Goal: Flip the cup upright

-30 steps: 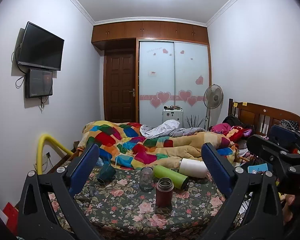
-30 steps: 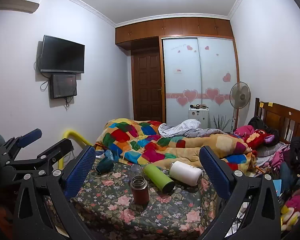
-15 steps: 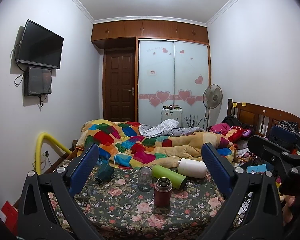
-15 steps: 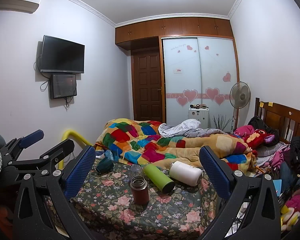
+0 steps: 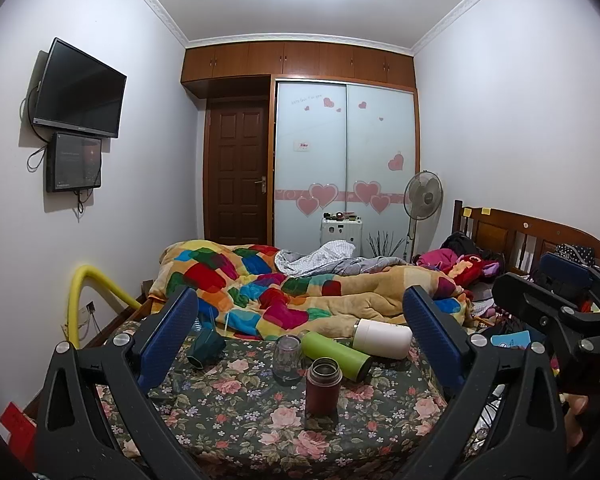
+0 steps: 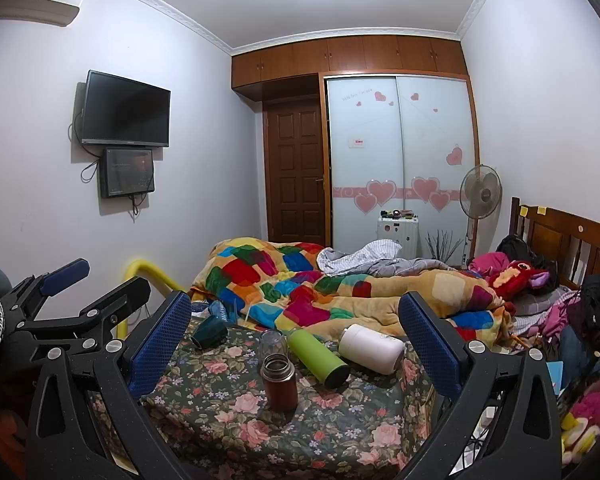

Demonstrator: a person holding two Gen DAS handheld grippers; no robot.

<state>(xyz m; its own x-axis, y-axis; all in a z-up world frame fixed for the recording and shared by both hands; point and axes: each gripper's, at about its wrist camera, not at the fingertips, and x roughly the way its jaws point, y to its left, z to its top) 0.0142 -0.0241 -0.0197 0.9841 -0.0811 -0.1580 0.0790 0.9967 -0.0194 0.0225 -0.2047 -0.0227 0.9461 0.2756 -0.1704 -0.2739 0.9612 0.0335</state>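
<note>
Floral bed (image 5: 260, 432) ahead: both grippers, left gripper (image 5: 300, 336) and right gripper (image 6: 296, 336), gape empty; green cup (image 6: 318, 358) lies sideways, nearer the right.

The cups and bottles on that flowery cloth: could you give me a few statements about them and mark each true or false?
1. The green bottle lies on its side. True.
2. The brown flask lies tipped over. False: it stands upright, mouth open.
3. The white bottle lies beside the green one. True.
4. The right gripper is clamped on the teal cup. False: it is open and holds nothing.
5. The left gripper is open. True.
</note>
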